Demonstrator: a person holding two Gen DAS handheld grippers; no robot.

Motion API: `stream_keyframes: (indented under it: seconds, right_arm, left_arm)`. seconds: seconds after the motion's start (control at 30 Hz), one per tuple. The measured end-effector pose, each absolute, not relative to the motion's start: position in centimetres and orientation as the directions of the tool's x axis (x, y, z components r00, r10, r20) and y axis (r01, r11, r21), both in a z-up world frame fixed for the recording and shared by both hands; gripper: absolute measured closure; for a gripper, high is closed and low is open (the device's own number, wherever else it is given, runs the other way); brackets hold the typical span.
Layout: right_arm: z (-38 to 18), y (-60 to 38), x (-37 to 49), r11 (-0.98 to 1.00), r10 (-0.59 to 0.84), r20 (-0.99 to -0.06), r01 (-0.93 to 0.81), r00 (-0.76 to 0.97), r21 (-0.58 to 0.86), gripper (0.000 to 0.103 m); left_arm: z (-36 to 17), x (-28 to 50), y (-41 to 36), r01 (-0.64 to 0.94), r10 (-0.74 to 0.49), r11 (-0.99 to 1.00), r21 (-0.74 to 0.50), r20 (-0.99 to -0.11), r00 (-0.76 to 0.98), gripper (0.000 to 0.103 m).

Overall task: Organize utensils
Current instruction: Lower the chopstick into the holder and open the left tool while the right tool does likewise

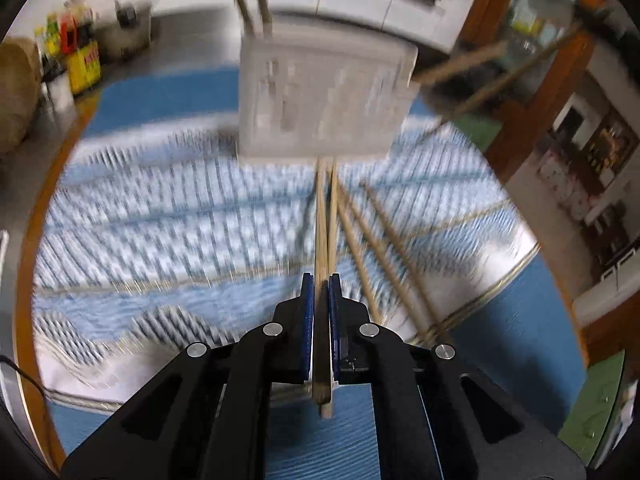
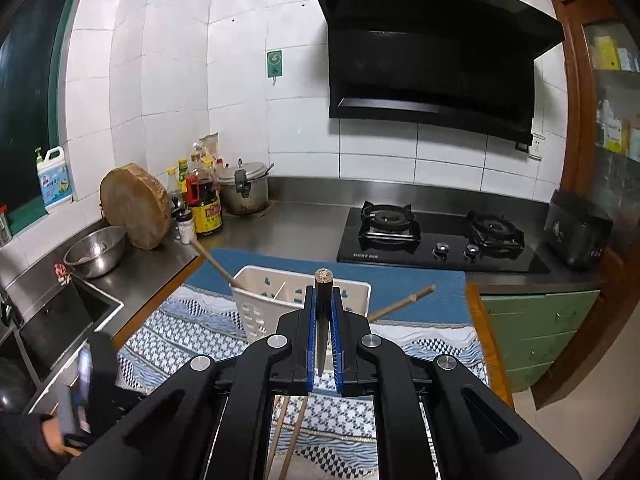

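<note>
While angled downward — left gripper (image 1: 320, 292) jaws around chopsticks (image 1: 323, 232).

white holder (image 2: 256, 312), blue patterned cloth (image 2: 192, 332)

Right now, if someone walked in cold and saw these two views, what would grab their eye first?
Probably the knife standing handle-up in the right tongs, shut on its blade, just in front of the white utensil caddy on the patterned blue cloth. Next, the pair of chopsticks clamped in the left tongs, pointing toward that caddy. Behind it, the black range hood looms above the gas stove.
</note>
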State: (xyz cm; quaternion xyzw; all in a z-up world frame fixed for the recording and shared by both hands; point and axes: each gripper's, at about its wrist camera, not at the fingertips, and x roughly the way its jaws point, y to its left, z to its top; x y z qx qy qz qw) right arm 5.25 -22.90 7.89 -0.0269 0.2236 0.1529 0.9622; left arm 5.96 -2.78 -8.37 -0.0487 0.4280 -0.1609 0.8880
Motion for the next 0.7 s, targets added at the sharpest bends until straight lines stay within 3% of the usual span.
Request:
stream_keyframes:
  seconds: [0.17,0.7]
  right_arm:
    - [8.8,-23.1,5.8,0.951,0.291,-0.416,-0.308,0.861,0.029,0.096]
    - [10.9,-24.2,9.4,0.966,0.246,-0.362,-0.258,0.899,0.017,0.096]
  left_arm:
    - [-3.2,6.5,-1.8,0.265,-0.365,0.931,-0.251,-0.638,0.678,0.097]
    - [5.3,8.7,-1.0,0.348,-0.437,0.899,-0.265,-0.5,0.748,0.097]
